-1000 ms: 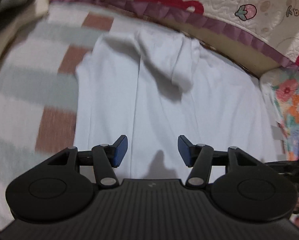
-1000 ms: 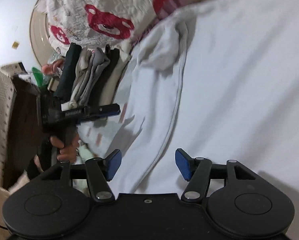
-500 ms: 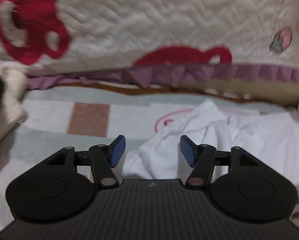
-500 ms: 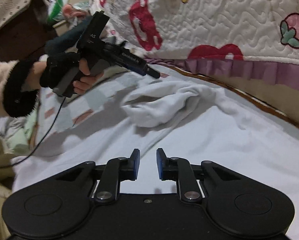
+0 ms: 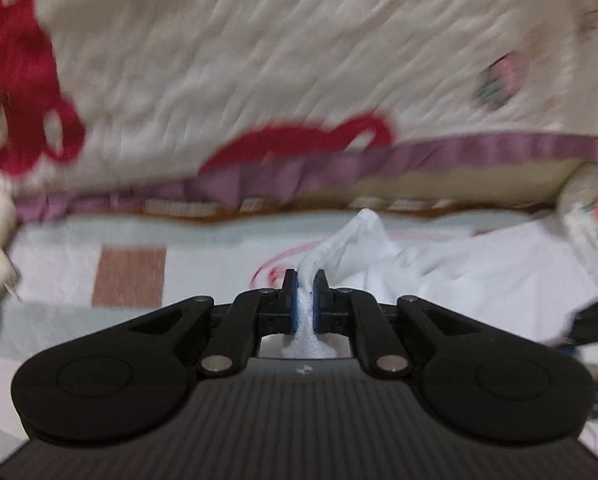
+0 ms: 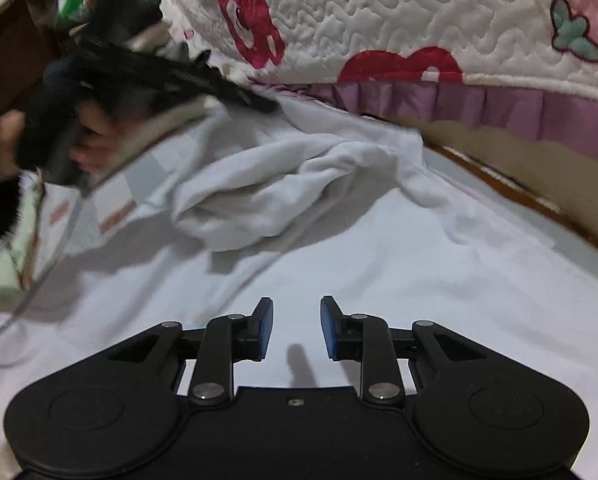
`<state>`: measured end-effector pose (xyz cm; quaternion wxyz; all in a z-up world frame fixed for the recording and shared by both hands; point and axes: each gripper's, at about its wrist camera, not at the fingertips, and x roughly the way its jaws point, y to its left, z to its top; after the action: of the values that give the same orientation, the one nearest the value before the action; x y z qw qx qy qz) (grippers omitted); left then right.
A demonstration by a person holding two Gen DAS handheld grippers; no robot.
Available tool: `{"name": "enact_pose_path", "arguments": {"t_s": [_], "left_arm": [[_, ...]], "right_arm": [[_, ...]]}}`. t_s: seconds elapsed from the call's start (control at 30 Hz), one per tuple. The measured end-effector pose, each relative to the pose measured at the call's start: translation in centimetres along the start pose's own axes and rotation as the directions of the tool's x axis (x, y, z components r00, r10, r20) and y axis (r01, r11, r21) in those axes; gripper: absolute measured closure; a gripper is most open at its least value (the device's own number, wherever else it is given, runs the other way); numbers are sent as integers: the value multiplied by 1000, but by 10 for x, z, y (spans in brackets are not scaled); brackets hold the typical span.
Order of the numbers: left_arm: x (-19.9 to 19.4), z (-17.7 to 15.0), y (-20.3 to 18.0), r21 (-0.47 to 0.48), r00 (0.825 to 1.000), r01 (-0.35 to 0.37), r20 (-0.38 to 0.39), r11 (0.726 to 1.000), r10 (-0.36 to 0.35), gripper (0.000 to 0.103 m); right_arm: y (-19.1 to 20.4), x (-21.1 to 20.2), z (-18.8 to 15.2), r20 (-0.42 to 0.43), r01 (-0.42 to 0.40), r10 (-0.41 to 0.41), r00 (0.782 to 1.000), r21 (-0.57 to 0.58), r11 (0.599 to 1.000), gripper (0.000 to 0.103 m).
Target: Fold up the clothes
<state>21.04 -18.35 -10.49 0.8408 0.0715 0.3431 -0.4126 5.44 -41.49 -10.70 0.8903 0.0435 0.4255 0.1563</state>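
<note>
Pinching one white garment (image 5: 379,248), one hand-held gripper (image 5: 306,296).

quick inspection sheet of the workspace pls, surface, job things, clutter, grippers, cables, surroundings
surface: checked bedsheet, pale with brown squares
job's things: white garment spread out, one part bunched
clutter: stacked clothes, blurred, at far left
grippers: left gripper shut on a pinched fold of the white garment; right gripper opening, nothing between its pads, above flat cloth
cables: dark cable trailing from the left gripper's handle
surroundings: quilted bedspread with red bears and purple frill; floral fabric at right
</note>
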Motion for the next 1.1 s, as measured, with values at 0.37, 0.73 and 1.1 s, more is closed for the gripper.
{"name": "enact_pose_path", "arguments": {"t_s": [0.37,0.73,1.1], "left_arm": [[-131,-61,-51,26,973,200,111,979,-202,96],[-136,-114,-51,0,951,308,31,951,-308,95],[-109,-118,-81,164,952,292,-146,942,-270,56]], "right_arm": [[-28,38,16,13,10,-11,1000,107,994,64],[-85,65,55,79,-2,-28,996,359,933,71],[-140,73,29,139,-140,55,989,727,672,58]]}}
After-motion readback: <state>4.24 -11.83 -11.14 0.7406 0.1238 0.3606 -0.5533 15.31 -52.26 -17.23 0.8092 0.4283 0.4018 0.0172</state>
